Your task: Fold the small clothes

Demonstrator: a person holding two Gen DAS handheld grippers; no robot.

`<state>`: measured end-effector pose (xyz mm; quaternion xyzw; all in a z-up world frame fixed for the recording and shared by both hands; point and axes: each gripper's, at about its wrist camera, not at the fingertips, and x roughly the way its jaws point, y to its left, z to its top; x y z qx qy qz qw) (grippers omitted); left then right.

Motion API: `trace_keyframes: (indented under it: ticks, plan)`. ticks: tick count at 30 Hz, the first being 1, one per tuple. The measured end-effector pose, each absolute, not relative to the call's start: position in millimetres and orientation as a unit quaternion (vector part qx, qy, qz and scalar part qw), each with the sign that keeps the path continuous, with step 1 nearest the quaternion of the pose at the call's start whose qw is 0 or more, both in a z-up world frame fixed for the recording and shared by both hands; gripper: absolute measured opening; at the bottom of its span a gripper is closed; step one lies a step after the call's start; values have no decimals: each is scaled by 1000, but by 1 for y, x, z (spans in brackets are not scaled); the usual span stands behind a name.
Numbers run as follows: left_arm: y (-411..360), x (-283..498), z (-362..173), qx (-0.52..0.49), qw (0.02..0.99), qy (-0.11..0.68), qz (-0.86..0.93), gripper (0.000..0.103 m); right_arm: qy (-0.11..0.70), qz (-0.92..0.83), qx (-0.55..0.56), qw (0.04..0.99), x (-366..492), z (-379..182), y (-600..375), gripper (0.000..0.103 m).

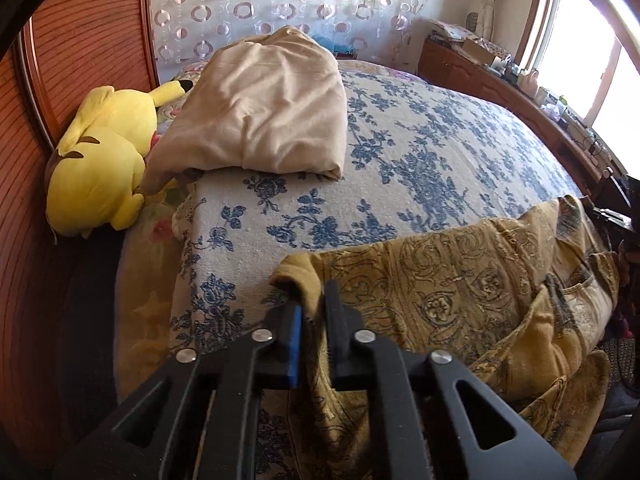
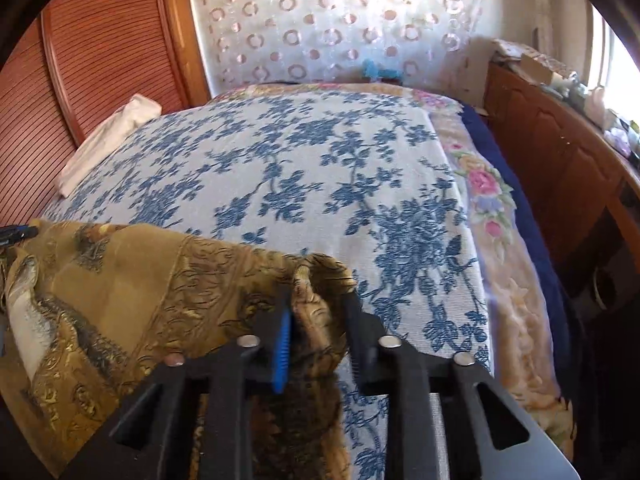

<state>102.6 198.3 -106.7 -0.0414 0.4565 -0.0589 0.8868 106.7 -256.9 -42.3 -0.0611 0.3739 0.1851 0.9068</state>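
Left wrist view: left gripper clenched on a corner of the mustard patterned garment | garment spread along near edge of blue-flowered bedspread | right wrist view: right gripper pinching the garment's other bunched corner | yellow plush toy beside beige folded blanket

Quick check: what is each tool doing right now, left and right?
Left tool: closed on the yellow garment at its corner.
Right tool: closed on a bunched edge of the same garment.
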Motion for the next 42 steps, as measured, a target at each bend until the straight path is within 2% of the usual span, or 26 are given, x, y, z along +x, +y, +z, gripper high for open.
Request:
trace_keyframes:
  ticks: [2,10,18,22,25,28,32,34,35,36,38,39,40,42]
  plan:
    - [196,98,-101,-44,891,448,-61,8,376,195,-58,904,104,-40,-256,11]
    - [188,50,-42,-55,925,366,-89,7,317,222,-7,922,55,-5,-277,9]
    - [177,16,25,-47,956,274,-90,6,225,224,-3,948,-6,65,-296,8]
    - [173,12,89,-32,972,210,-98,6,171,235,-19,957,-32,115,-301,8]
    - [175,47,141,-15,979,184,-89,6,126,228,-54,964,-34,171,-300,8]
    - [173,122,172,16,980,192,-59,6,111,210,-81,968,3,225,-287,8]
    - [171,221,147,29,972,231,-35,7,138,126,-120,975,104,240,-239,10]
    - [169,263,108,41,960,277,-32,23,191,98,-111,970,159,218,-219,22]
    - [167,270,91,39,955,291,-33,27,222,69,-103,967,187,199,-213,27]
    - [166,276,74,36,951,304,-36,37,247,53,-94,963,206,182,-210,27]
    - [160,275,44,31,944,323,-53,44,284,44,-65,956,230,145,-207,27]
    - [158,272,30,36,940,335,-59,54,293,51,-56,953,233,130,-205,27]
    - [155,270,21,41,936,345,-61,67,300,61,-56,950,234,117,-202,27]
    - [150,263,5,42,930,357,-72,78,314,76,-80,943,235,94,-193,27]
